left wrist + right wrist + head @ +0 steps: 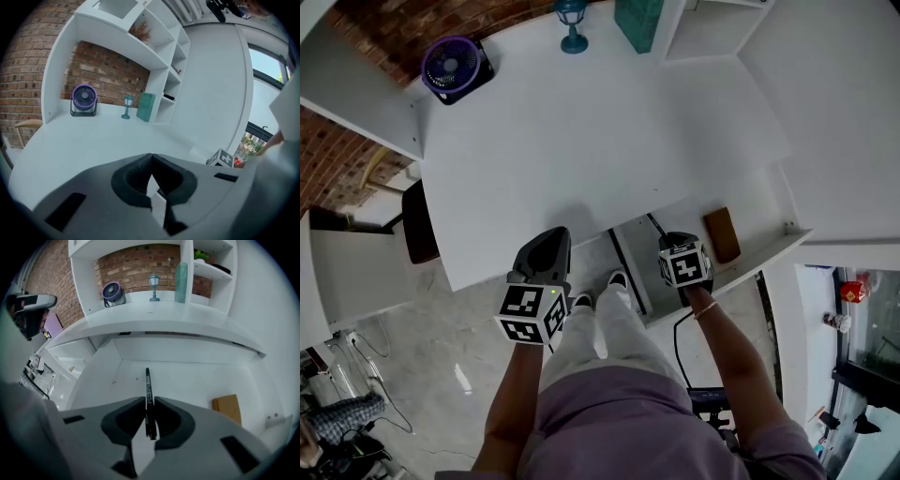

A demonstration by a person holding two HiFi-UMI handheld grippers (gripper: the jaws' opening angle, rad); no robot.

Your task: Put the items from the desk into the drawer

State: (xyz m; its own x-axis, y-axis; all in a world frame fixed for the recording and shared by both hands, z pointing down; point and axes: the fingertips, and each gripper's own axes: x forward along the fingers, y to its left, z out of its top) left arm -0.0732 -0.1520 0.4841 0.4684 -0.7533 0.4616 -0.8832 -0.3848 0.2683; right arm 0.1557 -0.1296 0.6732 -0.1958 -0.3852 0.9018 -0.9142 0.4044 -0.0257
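Head view, right gripper (673,242): angled steeply down over the open drawer (750,261), probably so that what it carries can be set on the drawer floor.
Head view, black pen (656,227): sticks out past the jaw tips above the drawer's left part.
Head view, drawer contents: a brown flat item (722,234) lies at the right, apart from the pen.
Head view, left gripper (551,246): held off the near edge of the desk (581,141), idle and out of the way.
Head view, desk top: only a purple fan (450,66), a small lamp (572,23) and a teal box (639,21) stand along the far edge.
Left gripper view, jaws: tips pressed together with nothing between them; it points at the bare desk top.
Right gripper view, jaws: narrowly apart and clamped on the pen's barrel, gripped near one end, most of its length pointing ahead.
Right gripper view, drawer: bare white floor under the pen, brown item to the near right.
Task state: judging by this, the pen is the item being stowed and is not yet released.
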